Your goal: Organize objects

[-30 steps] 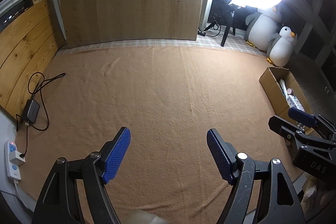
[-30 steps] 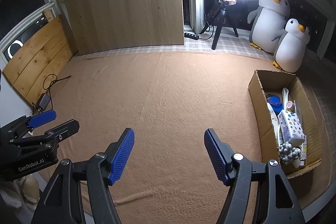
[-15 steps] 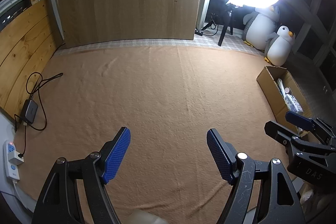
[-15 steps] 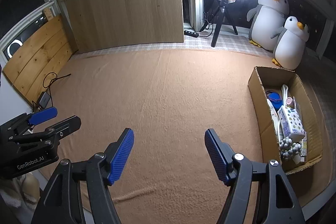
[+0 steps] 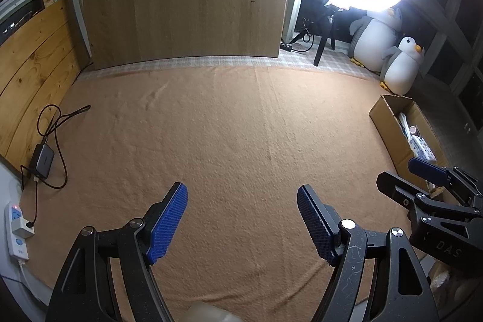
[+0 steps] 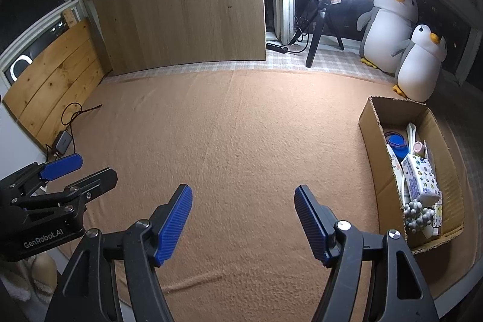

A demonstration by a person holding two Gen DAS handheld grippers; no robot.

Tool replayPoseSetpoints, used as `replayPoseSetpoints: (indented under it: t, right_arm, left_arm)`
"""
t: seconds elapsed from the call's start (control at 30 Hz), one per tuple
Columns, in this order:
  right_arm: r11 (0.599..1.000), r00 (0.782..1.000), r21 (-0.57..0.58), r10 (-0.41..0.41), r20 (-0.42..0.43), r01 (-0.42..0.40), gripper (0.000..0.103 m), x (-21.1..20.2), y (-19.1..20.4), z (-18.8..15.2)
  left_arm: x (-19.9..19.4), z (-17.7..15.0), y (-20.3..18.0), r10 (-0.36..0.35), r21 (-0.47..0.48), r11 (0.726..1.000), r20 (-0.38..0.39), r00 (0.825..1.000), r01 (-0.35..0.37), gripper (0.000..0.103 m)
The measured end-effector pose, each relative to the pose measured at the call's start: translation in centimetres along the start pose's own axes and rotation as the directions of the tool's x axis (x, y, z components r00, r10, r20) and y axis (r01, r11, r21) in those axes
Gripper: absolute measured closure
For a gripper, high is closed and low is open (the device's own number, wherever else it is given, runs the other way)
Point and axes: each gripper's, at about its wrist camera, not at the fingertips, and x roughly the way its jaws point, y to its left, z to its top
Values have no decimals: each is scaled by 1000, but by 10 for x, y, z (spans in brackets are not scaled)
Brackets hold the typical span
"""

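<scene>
blanket [image 6: 241, 125]: big, tan, bare in the middle.
cardboard box [image 6: 372, 141]: at 3 o'clock from the right claw, long side running from 6 to 12; the things sit inside it.
tissue pack [image 6: 421, 177]: lies in the box, near its close end.
right claw [image 6: 243, 219]: wide, holding nothing, nearer the box.
left claw [image 5: 241, 219]: wide, holding nothing, farther away.
views: the right one looks down into the box; the left one mostly sees its side wall.

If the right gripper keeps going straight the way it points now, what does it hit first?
Most likely just the bare tan blanket. The right gripper is open and empty, and the cardboard box sits off to its right, outside that line.
</scene>
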Motion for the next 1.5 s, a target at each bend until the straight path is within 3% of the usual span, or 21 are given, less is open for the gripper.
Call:
replayPoseSetpoints:
  t: [0.73,1.5]
  right_arm:
    - [998,998,15,-55,-10,55,36,5,-7,3]
    - [998,998,20,-57,-16,57,36,9,-10,6]
  left_arm:
    - [8,3,-4,-15,11,1000,-11,1000,15,25]
    - [15,7,-6,-11,16,1000,-7,1000,11,25]
